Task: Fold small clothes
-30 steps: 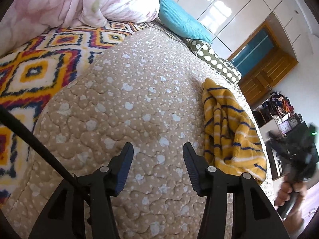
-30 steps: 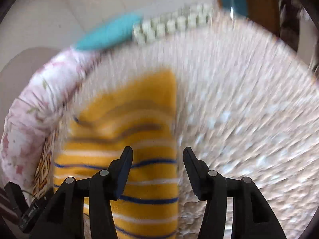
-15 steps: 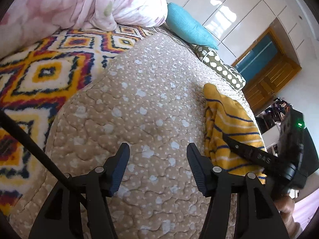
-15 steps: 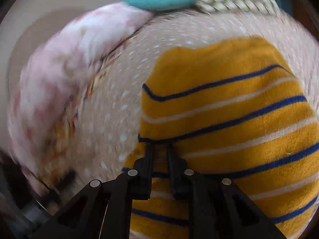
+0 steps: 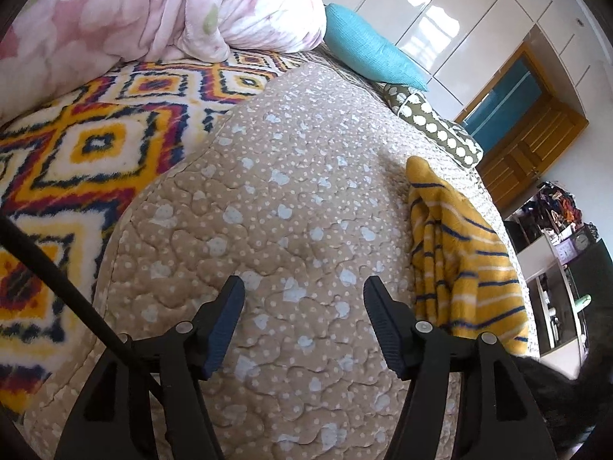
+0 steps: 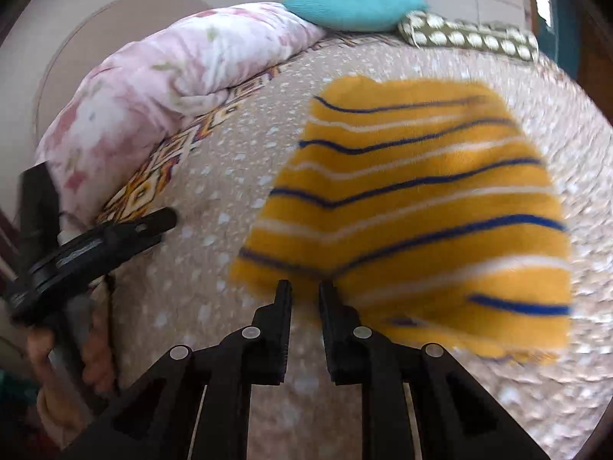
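A yellow garment with blue and white stripes lies on the beige dotted quilt. My right gripper is shut on the garment's near edge and lifts it a little. In the left wrist view the garment is bunched at the right of the quilt. My left gripper is open and empty above the quilt, left of the garment. It also shows at the left of the right wrist view.
A pink floral duvet and a patterned orange blanket lie at the left. A teal pillow and a dotted pillow lie at the bed's far end. Wardrobe doors and shelves stand at the right.
My right gripper came down from open above the garment, closed on its near edge and pulled it, bunching the cloth. The left gripper stayed open, shifting only slightly.
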The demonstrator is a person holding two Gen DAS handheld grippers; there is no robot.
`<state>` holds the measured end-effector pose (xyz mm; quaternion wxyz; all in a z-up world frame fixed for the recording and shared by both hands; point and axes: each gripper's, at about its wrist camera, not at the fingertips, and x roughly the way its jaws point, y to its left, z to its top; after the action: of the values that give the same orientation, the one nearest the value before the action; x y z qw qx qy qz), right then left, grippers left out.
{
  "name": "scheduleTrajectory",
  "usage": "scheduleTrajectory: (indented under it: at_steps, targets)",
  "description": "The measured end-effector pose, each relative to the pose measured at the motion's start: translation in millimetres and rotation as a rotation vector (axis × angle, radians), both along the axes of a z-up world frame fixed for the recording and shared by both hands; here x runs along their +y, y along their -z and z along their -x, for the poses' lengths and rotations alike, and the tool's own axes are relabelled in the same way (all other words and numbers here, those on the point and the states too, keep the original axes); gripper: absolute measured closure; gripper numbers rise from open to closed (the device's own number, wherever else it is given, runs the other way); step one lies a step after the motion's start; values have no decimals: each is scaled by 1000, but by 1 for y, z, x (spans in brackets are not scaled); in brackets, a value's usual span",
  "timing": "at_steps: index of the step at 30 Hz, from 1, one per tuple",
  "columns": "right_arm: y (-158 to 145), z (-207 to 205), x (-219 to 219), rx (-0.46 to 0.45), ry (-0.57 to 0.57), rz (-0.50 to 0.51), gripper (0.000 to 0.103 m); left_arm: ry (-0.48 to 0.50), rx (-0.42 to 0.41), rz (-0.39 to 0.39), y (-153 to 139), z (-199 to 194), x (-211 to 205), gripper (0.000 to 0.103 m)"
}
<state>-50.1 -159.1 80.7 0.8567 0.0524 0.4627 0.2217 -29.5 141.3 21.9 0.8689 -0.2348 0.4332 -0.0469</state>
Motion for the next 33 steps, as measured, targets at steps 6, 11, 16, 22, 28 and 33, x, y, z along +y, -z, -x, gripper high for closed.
scheduleTrajectory:
  at_steps: [6, 11, 16, 22, 28, 33]
  targets:
    - [-5, -18, -61, 3, 199, -8, 75, 4, 9, -58, 2, -1, -7, 38]
    - [14, -8, -84, 74, 206, -36, 77, 3, 25, -94, 4, -1, -11, 35]
    - [-31, -26, -57, -75, 158, 14, 76, 6, 33, -189, 4, -1, -24, 31]
    - [-15, -113, 22, -40, 91, 120, 76, 32, 33, -287, 7, -1, -38, 27]
    - [37, -177, 70, 39, 82, 318, 72, 44, 35, -272, 8, -4, -37, 22]
    - [4, -172, 51, -56, 82, 257, 68, 48, 35, -270, 8, -4, -37, 22]
